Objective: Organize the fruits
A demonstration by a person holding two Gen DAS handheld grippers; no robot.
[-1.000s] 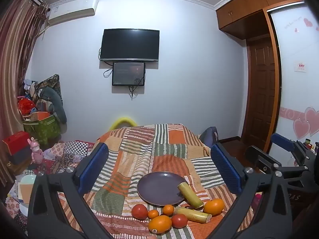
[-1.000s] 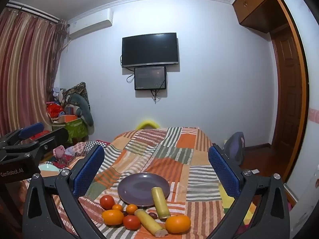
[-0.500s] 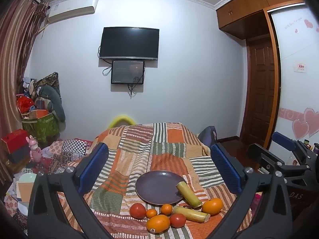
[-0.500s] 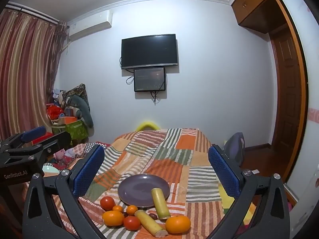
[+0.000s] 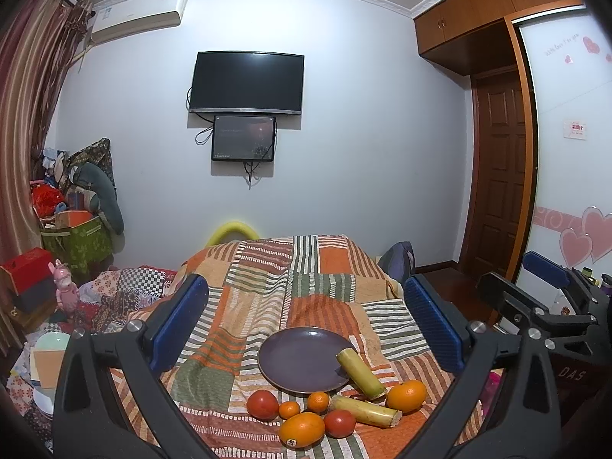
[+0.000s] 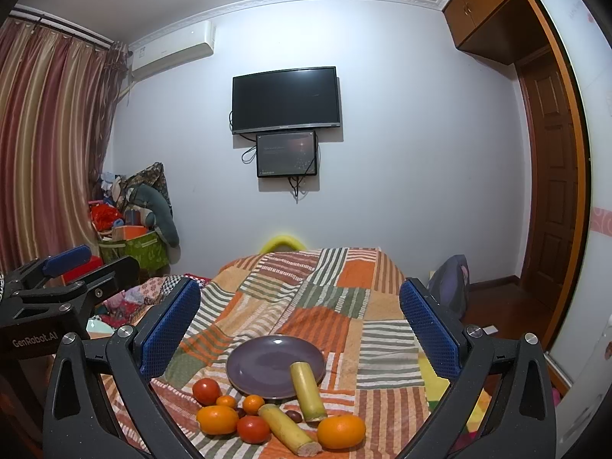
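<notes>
A dark purple plate (image 5: 302, 359) (image 6: 267, 365) lies bare on a striped patchwork bedspread (image 5: 306, 294). One yellow-green cane piece (image 5: 360, 374) (image 6: 306, 390) leans on its rim; a second (image 5: 365, 411) (image 6: 288, 430) lies in front. Around them sit two red tomatoes (image 5: 262, 404) (image 6: 206, 391), two large oranges (image 5: 302, 429) (image 6: 341, 431), and small tangerines (image 5: 318, 401) (image 6: 253, 404). My left gripper (image 5: 306, 317) and right gripper (image 6: 300, 317) both hover open above the bed, holding nothing. The right gripper also shows at the right edge of the left view (image 5: 550, 302).
A wall TV (image 5: 246, 82) and a smaller screen hang ahead. Piled boxes, bags and toys (image 5: 69, 229) fill the left corner by the curtain. A wooden door (image 5: 497, 176) and wardrobe stand right. A dark bag (image 5: 397, 262) sits beside the bed.
Both views have shifted very slightly; the fruit and plate sit a touch lower-left in the left view. Nothing on the bed has moved and both grippers stay open.
</notes>
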